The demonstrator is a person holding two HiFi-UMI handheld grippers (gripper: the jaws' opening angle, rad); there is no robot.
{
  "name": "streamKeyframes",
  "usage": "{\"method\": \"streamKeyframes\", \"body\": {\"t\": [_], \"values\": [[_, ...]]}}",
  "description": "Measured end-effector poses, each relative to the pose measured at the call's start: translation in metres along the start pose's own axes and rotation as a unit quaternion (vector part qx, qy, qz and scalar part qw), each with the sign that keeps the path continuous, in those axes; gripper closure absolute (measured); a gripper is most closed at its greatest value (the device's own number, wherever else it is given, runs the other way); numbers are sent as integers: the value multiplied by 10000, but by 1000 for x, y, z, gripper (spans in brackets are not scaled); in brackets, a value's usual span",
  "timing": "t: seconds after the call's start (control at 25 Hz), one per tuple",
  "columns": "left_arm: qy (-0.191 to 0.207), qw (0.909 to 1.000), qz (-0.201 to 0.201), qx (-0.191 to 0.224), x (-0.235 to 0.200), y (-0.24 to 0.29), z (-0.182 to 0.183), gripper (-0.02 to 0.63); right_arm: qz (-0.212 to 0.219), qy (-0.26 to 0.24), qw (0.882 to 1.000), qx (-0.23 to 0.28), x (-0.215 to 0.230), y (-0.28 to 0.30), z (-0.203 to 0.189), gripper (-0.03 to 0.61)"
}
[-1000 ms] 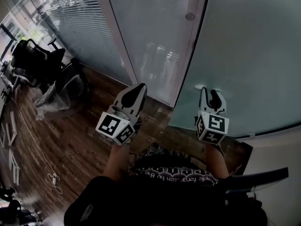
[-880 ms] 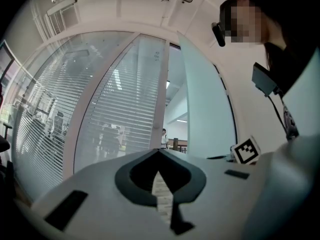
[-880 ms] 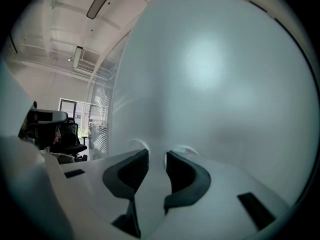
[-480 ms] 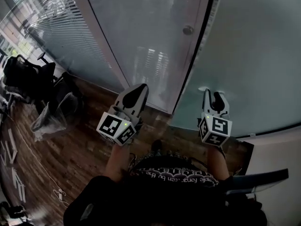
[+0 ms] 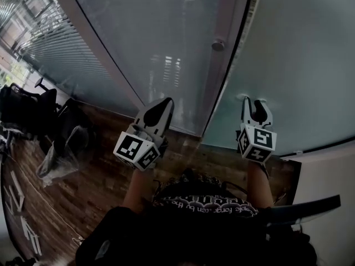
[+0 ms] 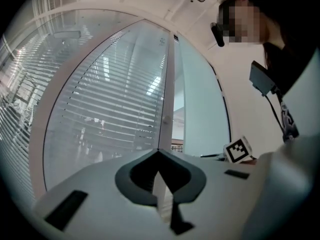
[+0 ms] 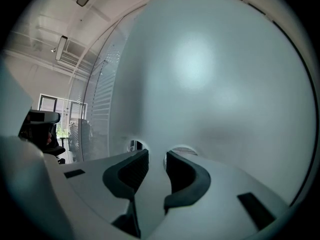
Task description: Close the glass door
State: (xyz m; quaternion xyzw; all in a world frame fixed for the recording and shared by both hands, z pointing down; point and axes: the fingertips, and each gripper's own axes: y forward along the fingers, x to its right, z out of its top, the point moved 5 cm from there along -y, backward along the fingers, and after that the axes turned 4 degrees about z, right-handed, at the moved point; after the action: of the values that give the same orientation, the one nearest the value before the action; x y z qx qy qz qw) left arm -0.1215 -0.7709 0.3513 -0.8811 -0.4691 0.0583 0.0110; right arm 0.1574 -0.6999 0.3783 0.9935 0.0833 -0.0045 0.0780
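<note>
**Glass door ajar; right tongs at the pane, left tongs idle**

Location: the glass door (image 5: 299, 65) is the frosted leaf on the right of the head view. Its dark free edge (image 5: 244, 32) stands just beside a pale post that carries a round fitting (image 5: 218, 45). Left of the post is a fixed pane backed by blinds (image 5: 138, 43).

Tongs: the right gripper (image 5: 254, 101) has its jaws moderately parted, with nothing between them and the tips right up at the frosted face. Whether they touch it cannot be confirmed. The left gripper (image 5: 165, 101) has its tips closed together, holds nothing, and points towards the fixed pane, clear of the door.

Handling, as assessed: a tall glass leaf of this kind is likely to be heavy, rigid and slow to start moving. Its face is smooth, so the pads may skid. No handle shows on this side. A steady flat push close to the free edge seems soundest. A slam risks the glass.

Views compared: only the left gripper view shows a narrow gap (image 6: 178, 119) between post and leaf, with a room beyond it. That suggests the door is not yet shut. The right gripper view alone shows the jaw tips mirrored in the pane. The head view alone shows both grippers, the wooden floor (image 5: 94, 170) and the chairs (image 5: 22, 110).
</note>
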Motion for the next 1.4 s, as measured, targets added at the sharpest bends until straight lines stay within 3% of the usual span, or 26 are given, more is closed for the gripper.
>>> {"method": "streamKeyframes", "body": {"t": [0.6, 1.4], "values": [[-52, 9992, -384, -72, -26, 34, 5, 623, -369, 76, 9993, 43, 18, 41, 3, 468], [-170, 9983, -566, -10, -28, 72, 4, 623, -280, 81, 9995, -137, 23, 66, 8, 468]]}}
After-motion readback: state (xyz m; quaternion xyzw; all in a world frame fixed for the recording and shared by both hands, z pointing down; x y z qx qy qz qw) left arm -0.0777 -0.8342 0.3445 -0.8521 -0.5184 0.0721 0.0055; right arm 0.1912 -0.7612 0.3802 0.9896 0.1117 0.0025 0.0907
